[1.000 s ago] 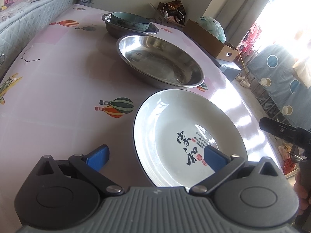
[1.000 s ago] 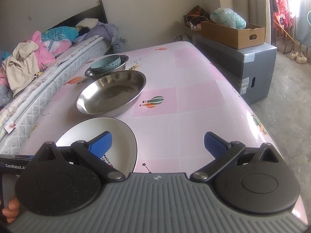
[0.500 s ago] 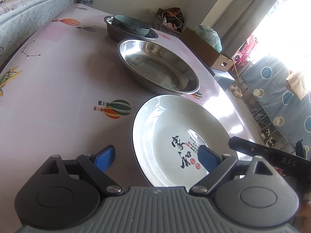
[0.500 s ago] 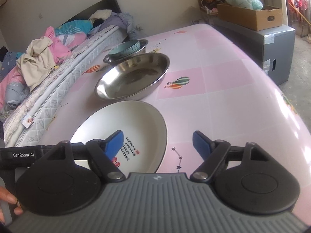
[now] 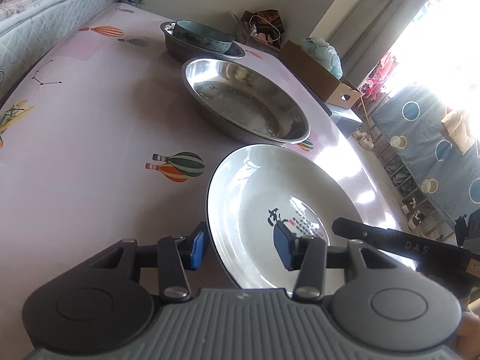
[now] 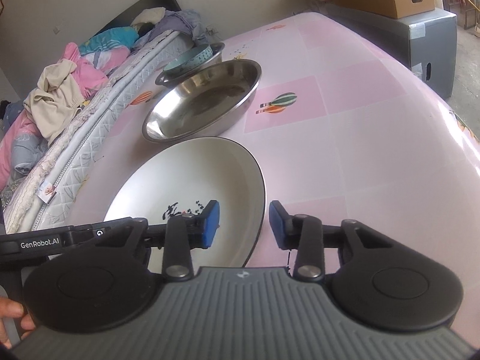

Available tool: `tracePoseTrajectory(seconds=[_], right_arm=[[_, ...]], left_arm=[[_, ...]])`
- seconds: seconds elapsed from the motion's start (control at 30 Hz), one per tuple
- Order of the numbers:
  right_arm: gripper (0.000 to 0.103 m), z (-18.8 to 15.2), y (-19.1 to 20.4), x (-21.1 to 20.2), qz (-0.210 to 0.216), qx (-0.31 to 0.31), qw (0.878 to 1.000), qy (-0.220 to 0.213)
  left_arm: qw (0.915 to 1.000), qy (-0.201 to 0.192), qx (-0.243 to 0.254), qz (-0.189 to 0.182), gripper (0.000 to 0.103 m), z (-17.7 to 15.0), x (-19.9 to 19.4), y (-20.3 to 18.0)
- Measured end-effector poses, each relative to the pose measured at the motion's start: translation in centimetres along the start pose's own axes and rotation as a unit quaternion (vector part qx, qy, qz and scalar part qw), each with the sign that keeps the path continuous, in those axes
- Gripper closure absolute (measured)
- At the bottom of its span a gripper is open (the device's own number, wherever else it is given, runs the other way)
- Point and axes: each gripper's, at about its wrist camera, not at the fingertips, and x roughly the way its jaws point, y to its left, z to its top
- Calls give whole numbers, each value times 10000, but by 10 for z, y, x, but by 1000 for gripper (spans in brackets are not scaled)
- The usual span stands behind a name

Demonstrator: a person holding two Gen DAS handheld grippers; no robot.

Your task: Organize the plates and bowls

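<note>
Both my grippers, left [image 5: 240, 247] and right [image 6: 243, 225], were wide; now closing astride the plate [image 5: 264, 192] rim at six o'clock, not yet pinching.

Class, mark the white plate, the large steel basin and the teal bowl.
white plate [image 5: 264, 192], left wrist view, bare inner surface.
large steel basin [image 5: 240, 102], left wrist view, inner floor.
teal bowl [image 5: 201, 36], left wrist view, outer wall.

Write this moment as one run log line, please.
left gripper: closing, astride white plate rim | right gripper: closing, astride opposite rim | plate on table
</note>
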Motion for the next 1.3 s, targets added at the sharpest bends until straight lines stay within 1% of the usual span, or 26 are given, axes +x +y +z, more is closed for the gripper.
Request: tracePoseTrajectory(seconds=[0.07,0.13,0.23,0.27,0.43,0.57,0.67,0.87,1.03,1.2,1.3], right_arm=[[77,0,-1,2,19,47,10000,33],[80,0,-1,4,-6,51,10000,48],[82,1,0,5,-56,57,9999,71],[82,1,0,5,-67,63,9999,78],[83,0,3,4,-143,19,9998,123],[83,-1,2,1,-88,27,9998,186],[84,-2,-1,-1,-34,42,9998,189],[84,-2,-3,-1,-14,54,9998,175],[84,-4,-4,-1,-12,64,9999,124],[81,-9,6,-1,-184,-263,9995,14],[79,-11,12,-1,-299,-471,9984,-66]], left_arm=[[10000,-20,-2,36,63,-1,-1,0],[9999,-42,-108,-27,65,-2,-1,4],[9997,-52,-225,-71,73,-2,-3,10],[9997,-48,-221,-75,74,-2,-4,11],[9999,31,-145,-55,74,-2,-8,9],[9993,124,-275,-202,74,-2,-9,15],[9994,122,-261,-204,75,0,-8,16],[9998,209,53,30,75,4,1,7],[9996,169,193,156,75,3,2,3],[9987,118,366,323,75,0,0,-4],[9980,98,492,384,71,-1,1,-8]])
